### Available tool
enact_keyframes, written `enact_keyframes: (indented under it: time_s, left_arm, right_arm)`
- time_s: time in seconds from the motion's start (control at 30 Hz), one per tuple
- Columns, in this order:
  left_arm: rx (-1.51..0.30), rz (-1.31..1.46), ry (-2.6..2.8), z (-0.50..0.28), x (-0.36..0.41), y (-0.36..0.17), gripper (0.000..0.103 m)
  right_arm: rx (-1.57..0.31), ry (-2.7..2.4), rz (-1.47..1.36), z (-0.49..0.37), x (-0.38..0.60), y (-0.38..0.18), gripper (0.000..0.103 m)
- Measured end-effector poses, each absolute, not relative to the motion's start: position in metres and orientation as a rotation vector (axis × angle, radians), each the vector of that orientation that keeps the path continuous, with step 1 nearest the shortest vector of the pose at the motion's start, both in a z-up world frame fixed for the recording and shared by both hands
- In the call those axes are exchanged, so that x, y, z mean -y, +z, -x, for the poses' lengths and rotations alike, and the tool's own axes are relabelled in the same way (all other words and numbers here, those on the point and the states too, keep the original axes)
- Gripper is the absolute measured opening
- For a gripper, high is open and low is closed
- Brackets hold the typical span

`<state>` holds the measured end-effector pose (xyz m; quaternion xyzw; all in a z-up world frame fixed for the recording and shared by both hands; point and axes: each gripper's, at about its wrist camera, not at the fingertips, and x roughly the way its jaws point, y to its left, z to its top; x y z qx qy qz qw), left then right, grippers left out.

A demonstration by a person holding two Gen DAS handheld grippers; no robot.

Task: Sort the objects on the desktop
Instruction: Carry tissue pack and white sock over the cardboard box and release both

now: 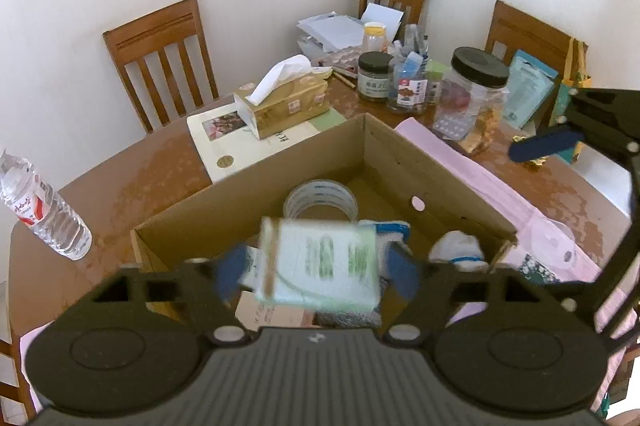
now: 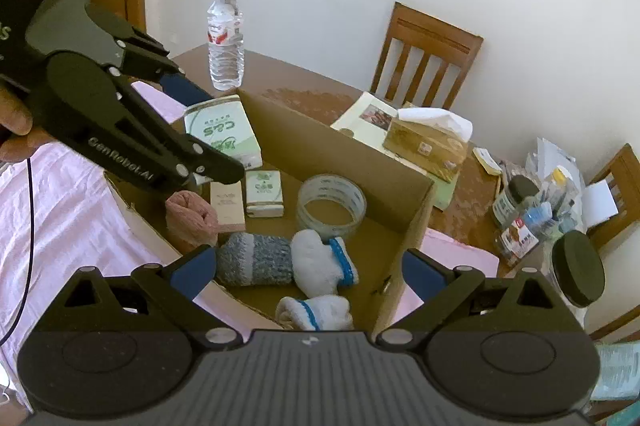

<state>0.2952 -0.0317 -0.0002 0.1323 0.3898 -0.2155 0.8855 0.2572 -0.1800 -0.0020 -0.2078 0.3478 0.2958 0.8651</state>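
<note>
An open cardboard box (image 1: 400, 154) (image 2: 320, 146) stands on the wooden table. A green-and-white tissue pack (image 1: 320, 266) (image 2: 220, 130) shows blurred between the blue pads (image 1: 230, 272) of my left gripper (image 1: 316, 272) (image 2: 218, 132), above the box's near corner. There are narrow gaps on both sides, so the pads do not press it. My right gripper (image 2: 308, 272) stands wide open over the box with nothing between its fingers. Inside lie a tape roll (image 2: 332, 210), a grey sock (image 2: 256, 260), two white socks (image 2: 320, 262), a pink roll (image 2: 188, 218) and a small tissue pack (image 2: 264, 192).
A water bottle (image 1: 44, 210) (image 2: 226, 38) stands left of the box. Behind the box are a tissue box (image 1: 284, 102) on a booklet, several jars (image 1: 476, 86) and papers. Pink cloth (image 1: 500, 186) lies under the box. Wooden chairs (image 1: 160, 58) ring the table.
</note>
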Motion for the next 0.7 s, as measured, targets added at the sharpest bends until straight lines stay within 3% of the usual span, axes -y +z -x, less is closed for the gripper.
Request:
enact_keyframes:
  time_s: [0.7]
  left_arm:
    - [-0.825, -0.305, -0.417, -0.267, 0.037, 0.006, 0.092]
  right_arm:
    - [-0.756, 0.614, 0.396, -0.244, 0.202, -0.010, 0.103]
